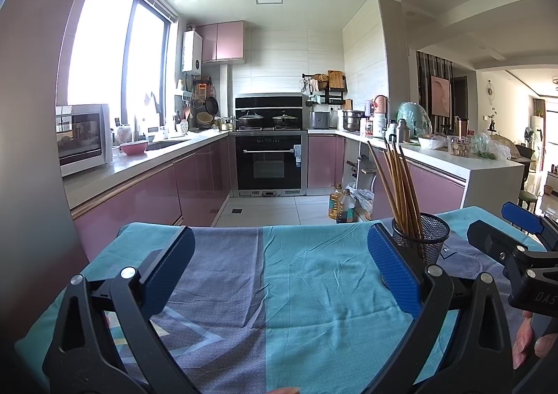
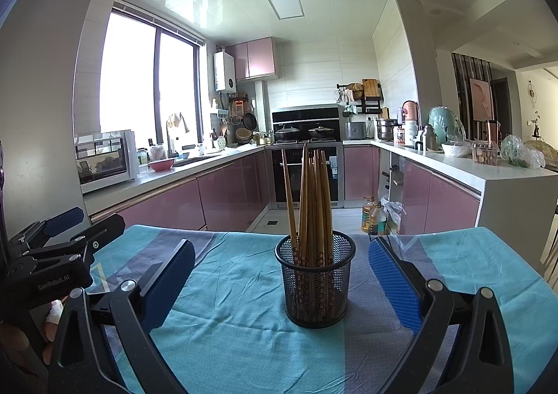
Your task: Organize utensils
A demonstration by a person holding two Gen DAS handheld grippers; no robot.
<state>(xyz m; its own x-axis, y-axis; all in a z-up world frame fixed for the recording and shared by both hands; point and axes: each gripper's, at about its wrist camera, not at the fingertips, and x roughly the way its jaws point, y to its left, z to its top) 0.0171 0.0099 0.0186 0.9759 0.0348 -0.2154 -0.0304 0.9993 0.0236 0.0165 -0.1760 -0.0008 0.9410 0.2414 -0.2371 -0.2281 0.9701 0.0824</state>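
several slim wooden chopsticks (image 2: 310,205) fill a round mesh cup (image 2: 315,284).

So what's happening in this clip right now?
A person holds two handheld grippers over a table with a teal cloth. Both the left gripper and the right gripper are open and empty. The wooden chopsticks stand in a black mesh cup between the right gripper's fingers, untouched.

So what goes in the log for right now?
left gripper: open | right gripper: open | chopsticks: upright in mesh cup

Wooden chopsticks (image 2: 312,205) upright in mesh cup (image 2: 315,284)
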